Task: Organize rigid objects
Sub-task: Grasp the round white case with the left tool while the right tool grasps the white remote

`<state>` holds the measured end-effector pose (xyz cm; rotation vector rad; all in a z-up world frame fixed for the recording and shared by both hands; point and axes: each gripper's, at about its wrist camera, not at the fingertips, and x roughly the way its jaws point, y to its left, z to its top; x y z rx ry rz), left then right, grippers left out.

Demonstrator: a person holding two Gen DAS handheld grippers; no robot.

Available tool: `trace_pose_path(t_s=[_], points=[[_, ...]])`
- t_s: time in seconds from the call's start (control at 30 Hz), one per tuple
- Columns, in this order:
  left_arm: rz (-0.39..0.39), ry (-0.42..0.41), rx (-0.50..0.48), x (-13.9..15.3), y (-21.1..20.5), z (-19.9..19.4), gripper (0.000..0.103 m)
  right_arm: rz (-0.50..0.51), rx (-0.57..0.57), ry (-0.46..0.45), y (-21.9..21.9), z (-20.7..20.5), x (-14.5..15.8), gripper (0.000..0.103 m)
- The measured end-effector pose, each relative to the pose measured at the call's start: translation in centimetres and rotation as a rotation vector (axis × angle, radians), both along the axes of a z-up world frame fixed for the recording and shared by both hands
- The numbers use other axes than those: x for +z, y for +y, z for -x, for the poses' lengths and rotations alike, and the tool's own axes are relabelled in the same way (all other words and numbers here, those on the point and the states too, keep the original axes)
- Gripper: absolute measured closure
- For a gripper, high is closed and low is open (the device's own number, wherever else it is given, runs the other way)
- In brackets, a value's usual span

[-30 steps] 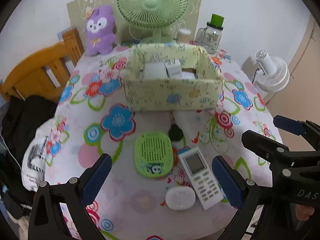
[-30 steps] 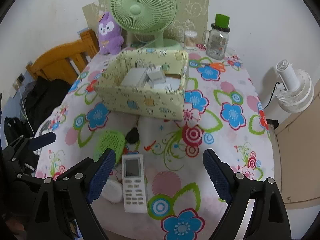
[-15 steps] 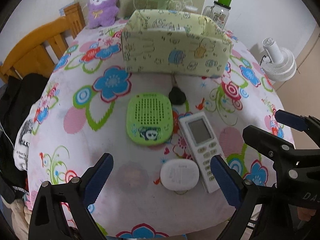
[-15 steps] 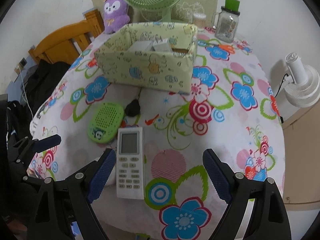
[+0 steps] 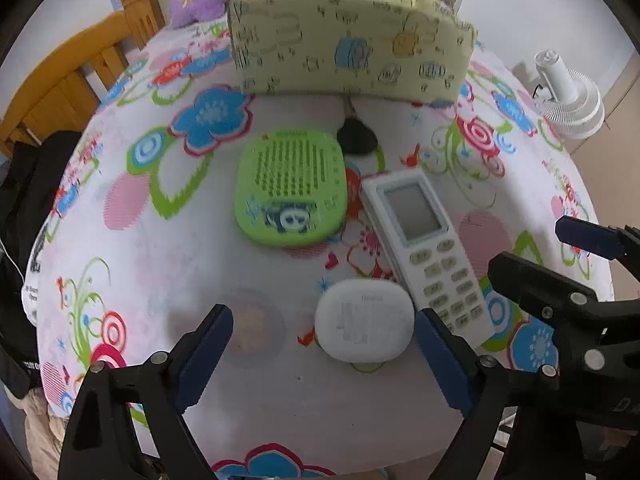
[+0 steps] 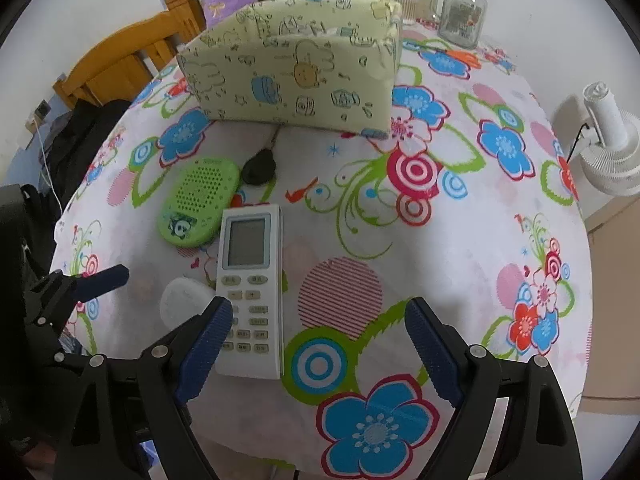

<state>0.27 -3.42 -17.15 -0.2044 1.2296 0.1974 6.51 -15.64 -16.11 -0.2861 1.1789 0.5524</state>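
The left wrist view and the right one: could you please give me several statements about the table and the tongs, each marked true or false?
1. The white remote lies to the right of the green perforated case. True.
2. The left tongs grip the white oval case. False: they are open, their jaws having just been closing, with the case between them but untouched.
3. The right tongs are open and hold nothing. True.
4. The black key fob is inside the patterned fabric box. False: it lies on the tablecloth before it.
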Motion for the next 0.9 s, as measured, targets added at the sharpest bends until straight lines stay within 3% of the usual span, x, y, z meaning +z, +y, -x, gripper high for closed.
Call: trace_pose_path(t_s=[0.23, 0.37, 0.47, 0.9], points=[[0.009, 0.021, -0.008, -1.2, -0.5, -0.1, 0.018, 0.017, -0.006, 0.025, -0.1, 0.2, -1.0, 0.013], [-0.036, 0.013, -0.029, -1.2, -1.0, -0.3, 0.02, 0.027, -0.011, 0.031, -0.1, 0.1, -1.3, 0.013], [-0.053, -0.004, -0.047, -0.9, -1.4, -0.4, 0.045, 0.03, -0.016, 0.043, 0.0, 0.0, -1.6, 0.013], [-0.05, 0.01, -0.037, -0.5, 0.2, 0.0, 0.046, 0.035, 0.003, 0.074, 2.2, 0.1, -2.6, 0.015]])
